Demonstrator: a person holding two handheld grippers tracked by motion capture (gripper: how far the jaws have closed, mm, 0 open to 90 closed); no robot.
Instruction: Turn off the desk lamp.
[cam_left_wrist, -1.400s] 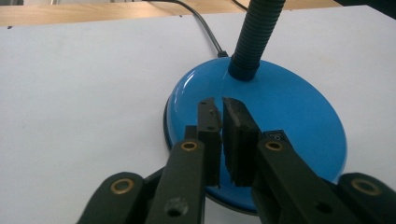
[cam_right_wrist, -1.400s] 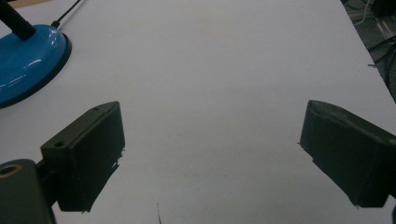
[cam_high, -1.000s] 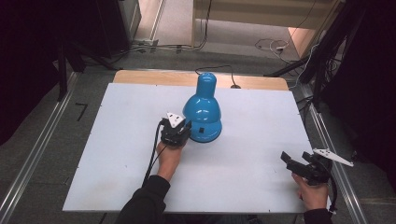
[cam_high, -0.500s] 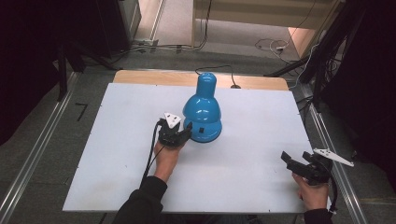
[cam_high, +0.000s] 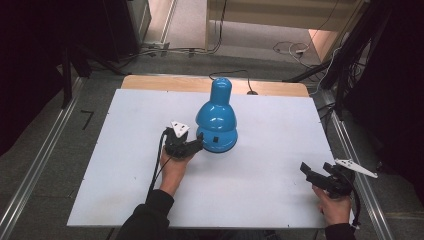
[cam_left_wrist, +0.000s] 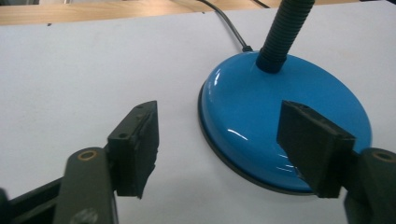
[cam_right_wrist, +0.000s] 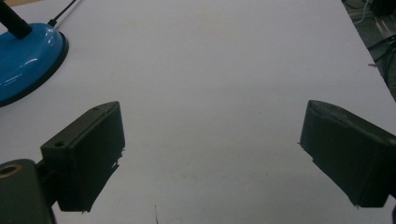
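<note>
From the high view, the blue lamp (cam_high: 216, 120) stands near the tabletop's (cam_high: 125, 190) far edge, my left claw (cam_high: 196, 144) beside its base, my right claw (cam_high: 311, 174) released near the right edge. My left gripper view reveals glossy, slippery enamel and a stiff-looking ribbed neck (cam_left_wrist: 282, 35), the better hold; jaws just opening, nothing between. My right gripper view shows the base's (cam_right_wrist: 25, 58) rim.

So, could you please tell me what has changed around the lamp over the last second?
The left gripper has just been opening its fingers at the blue lamp's base; nothing is pressed between them now. The hand barely shifted. The lamp stands where it was, and the right gripper stayed open near the table's right edge.
</note>
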